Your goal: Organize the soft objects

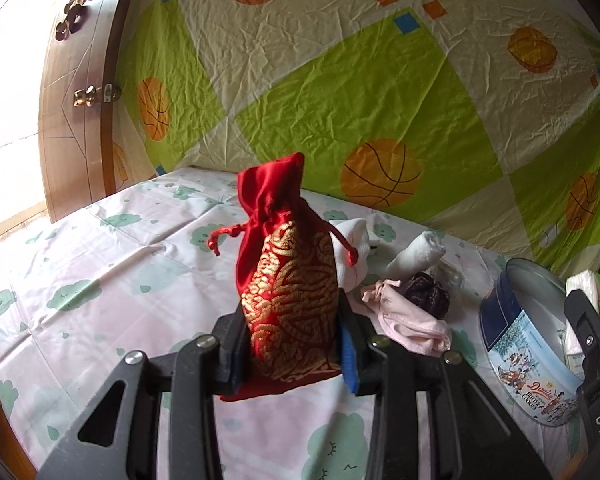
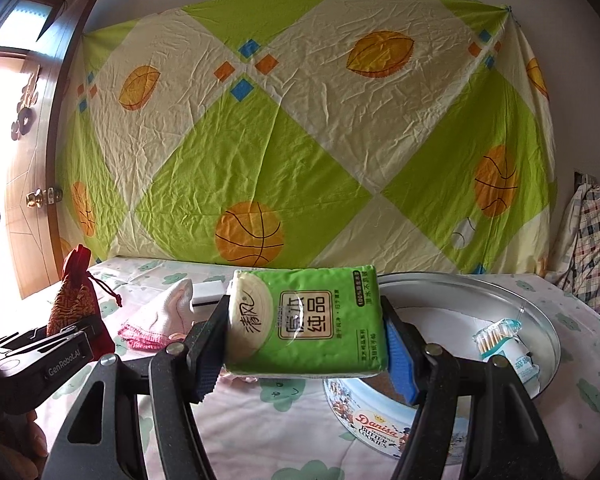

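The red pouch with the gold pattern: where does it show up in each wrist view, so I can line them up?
Left wrist view: red pouch at centre, upright, clamped in the left tool.
Right wrist view: the pouch at the far left edge, low, above the left tool's black body.
Shared landmark: the cookie tin, at the right of the left view and at bottom centre-right of the right view.
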The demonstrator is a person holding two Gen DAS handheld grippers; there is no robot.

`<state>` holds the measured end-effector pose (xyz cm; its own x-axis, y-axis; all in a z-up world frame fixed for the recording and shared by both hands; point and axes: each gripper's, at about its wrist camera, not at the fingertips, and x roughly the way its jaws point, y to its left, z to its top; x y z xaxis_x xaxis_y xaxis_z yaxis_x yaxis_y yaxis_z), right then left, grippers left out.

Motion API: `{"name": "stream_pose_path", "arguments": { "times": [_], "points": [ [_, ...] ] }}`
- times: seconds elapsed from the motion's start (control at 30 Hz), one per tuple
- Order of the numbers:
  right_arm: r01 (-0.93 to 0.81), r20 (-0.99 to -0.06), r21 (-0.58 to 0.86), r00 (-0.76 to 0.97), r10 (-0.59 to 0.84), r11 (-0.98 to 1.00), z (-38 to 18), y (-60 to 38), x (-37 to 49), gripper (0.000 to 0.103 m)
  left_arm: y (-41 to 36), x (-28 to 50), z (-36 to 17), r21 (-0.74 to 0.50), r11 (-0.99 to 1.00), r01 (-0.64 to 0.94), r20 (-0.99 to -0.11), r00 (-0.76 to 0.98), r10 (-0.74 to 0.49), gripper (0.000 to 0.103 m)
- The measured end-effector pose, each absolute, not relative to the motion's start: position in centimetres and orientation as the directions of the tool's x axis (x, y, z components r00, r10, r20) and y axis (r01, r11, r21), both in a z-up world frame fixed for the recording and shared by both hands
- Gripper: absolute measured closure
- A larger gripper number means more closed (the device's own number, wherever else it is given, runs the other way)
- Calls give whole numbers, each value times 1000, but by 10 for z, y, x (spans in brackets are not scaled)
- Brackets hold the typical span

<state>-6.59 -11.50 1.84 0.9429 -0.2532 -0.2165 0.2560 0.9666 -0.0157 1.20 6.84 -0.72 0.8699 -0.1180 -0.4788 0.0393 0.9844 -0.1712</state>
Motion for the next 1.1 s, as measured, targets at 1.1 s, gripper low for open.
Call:
{"name": "stream_pose_path", "arguments": {
  "times": [1.1],
  "points": [
    [359,-233,30,910,-343,933,22,-188,-113,33,-19,-23,19,-85,974,211,-440,869,-226,67]
  ]
}}
